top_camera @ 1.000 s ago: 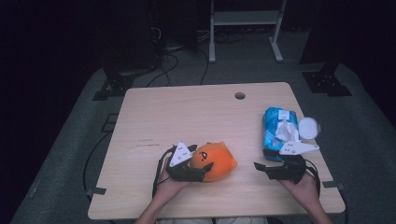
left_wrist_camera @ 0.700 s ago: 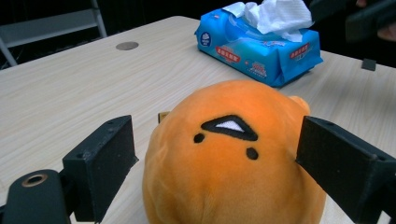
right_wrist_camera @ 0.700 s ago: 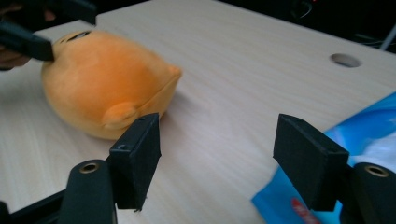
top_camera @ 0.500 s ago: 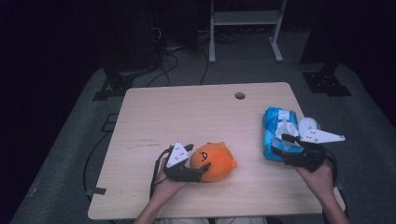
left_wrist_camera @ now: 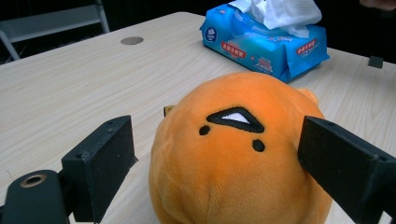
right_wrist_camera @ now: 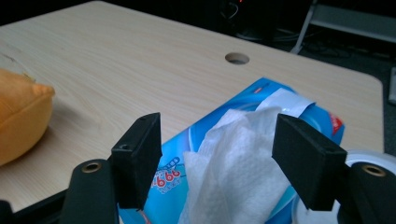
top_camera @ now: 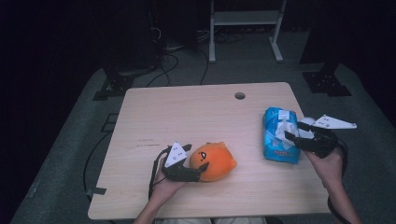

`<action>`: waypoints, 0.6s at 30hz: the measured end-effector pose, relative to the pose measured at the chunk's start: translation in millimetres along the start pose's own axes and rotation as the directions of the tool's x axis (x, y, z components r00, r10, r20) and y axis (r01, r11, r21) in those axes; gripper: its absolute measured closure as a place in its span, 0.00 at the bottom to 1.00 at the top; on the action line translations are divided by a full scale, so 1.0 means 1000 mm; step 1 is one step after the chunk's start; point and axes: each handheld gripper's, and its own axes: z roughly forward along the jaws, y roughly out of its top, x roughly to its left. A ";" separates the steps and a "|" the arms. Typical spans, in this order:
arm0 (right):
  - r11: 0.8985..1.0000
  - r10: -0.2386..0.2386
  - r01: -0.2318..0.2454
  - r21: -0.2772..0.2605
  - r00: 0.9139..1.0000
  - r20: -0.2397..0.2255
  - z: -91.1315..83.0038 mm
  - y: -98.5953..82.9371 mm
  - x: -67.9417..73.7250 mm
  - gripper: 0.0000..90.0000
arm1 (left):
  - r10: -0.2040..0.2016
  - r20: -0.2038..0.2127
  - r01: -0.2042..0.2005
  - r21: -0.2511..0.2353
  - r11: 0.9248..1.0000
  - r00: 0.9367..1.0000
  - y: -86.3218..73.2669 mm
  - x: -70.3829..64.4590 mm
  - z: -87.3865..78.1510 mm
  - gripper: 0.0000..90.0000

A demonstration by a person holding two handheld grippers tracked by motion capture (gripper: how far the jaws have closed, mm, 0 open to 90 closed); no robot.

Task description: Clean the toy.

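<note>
An orange plush toy [top_camera: 215, 161] with a small face [left_wrist_camera: 238, 154] lies near the table's front edge. My left gripper [top_camera: 196, 157] stands open around it, one jaw on each side [left_wrist_camera: 219, 135]; the right jaw is against the plush and the left jaw stands a little off it. A blue tissue pack [top_camera: 278, 140] lies at the right, with a white tissue [right_wrist_camera: 233, 154] sticking up from its slot. From the pack's right side, my right gripper [top_camera: 294, 130] is open, its jaws on either side of the tissue [right_wrist_camera: 217, 135].
The wooden table [top_camera: 187, 112] has a round cable hole [top_camera: 240, 95] at the back. A white round thing [right_wrist_camera: 369, 158] lies beside the pack under my right gripper. Dark floor, cables and a metal stand lie beyond the table.
My right gripper has moved from the front edge forward to the pack's right side and turned towards the tissue. The left gripper and the plush have stayed put.
</note>
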 end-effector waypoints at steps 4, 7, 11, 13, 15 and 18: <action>0.998 -0.019 0.018 0.067 1.000 0.021 0.021 -0.010 0.003 0.41 | 0.005 0.009 -0.005 0.002 1.000 1.000 0.000 -0.001 0.002 0.12; 0.993 -0.024 0.016 0.113 0.997 0.070 0.031 -0.016 0.003 0.51 | 0.014 0.015 -0.014 0.005 1.000 1.000 -0.001 -0.002 0.002 0.12; 0.989 -0.004 -0.013 0.148 0.994 0.112 0.036 -0.020 0.000 0.67 | 0.016 0.014 -0.016 0.004 1.000 1.000 -0.001 -0.001 0.000 0.12; 0.987 0.013 -0.032 0.155 0.992 0.123 0.036 -0.022 -0.002 0.82 | 0.012 0.013 -0.012 0.005 1.000 1.000 -0.001 0.000 0.000 0.12; 0.987 0.037 -0.055 0.151 0.992 0.123 0.033 -0.023 -0.004 0.92 | 0.008 0.014 -0.008 0.003 1.000 1.000 -0.002 0.000 0.001 0.12; 0.989 0.080 -0.090 0.114 0.993 0.085 0.024 -0.022 -0.007 0.95 | 0.007 0.015 -0.007 0.002 1.000 1.000 -0.002 0.001 0.001 0.12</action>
